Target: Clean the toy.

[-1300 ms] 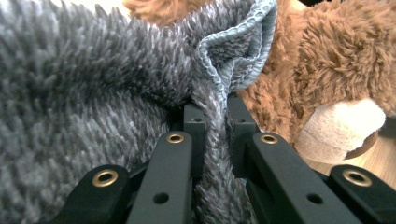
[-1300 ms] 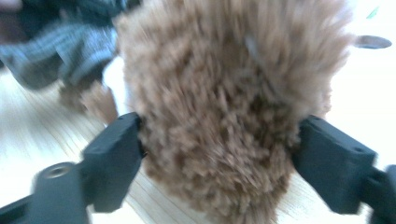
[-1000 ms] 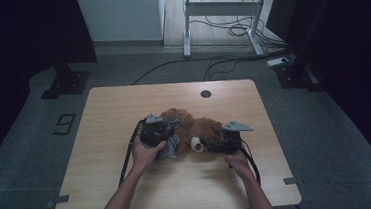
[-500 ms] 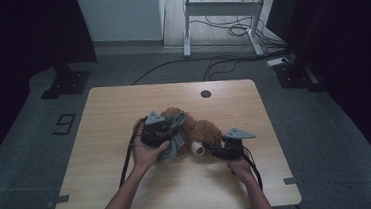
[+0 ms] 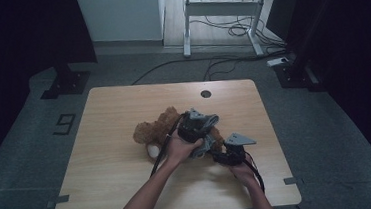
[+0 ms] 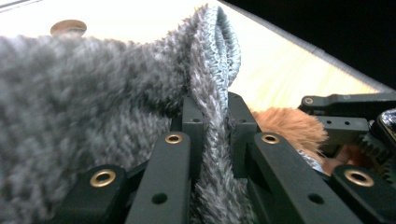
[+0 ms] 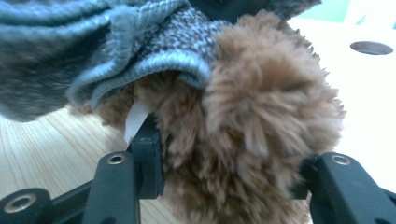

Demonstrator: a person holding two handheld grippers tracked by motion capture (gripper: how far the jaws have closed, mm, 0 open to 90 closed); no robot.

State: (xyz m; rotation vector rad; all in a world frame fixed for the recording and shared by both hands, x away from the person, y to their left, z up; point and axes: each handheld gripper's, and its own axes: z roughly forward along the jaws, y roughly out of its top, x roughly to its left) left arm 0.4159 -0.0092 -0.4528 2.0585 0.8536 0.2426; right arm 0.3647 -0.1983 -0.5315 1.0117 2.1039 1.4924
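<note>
Teddy bear (image 5: 158, 131), brown and fuzzy, is lying near the middle of the wooden table (image 5: 109, 110), a bit toward the person's side. It's got a grey knitted garment (image 5: 207, 133) bunched up over its right-hand end in the high view.

The left gripper (image 5: 195, 126) sits right on top of the bear. In the left gripper view its jaws are pinched tight on a fold of the grey knit (image 6: 210, 93), with the ribbed edge sticking up between them and a bit of brown fur (image 6: 289, 128) showing behind.

The right gripper (image 5: 227, 154) is low at the bear's near right side, just beside the left hand (image 5: 177, 148). In the right gripper view its jaws are clamped around a fat tuft of the bear (image 7: 243, 135), fur squashed between them, and the knit's hem (image 7: 154, 65) drapes over the top of that part. A small white tag (image 7: 136, 120) pokes out by one jaw.

There's a round hole (image 5: 205, 94) in the table toward the far edge.
</note>
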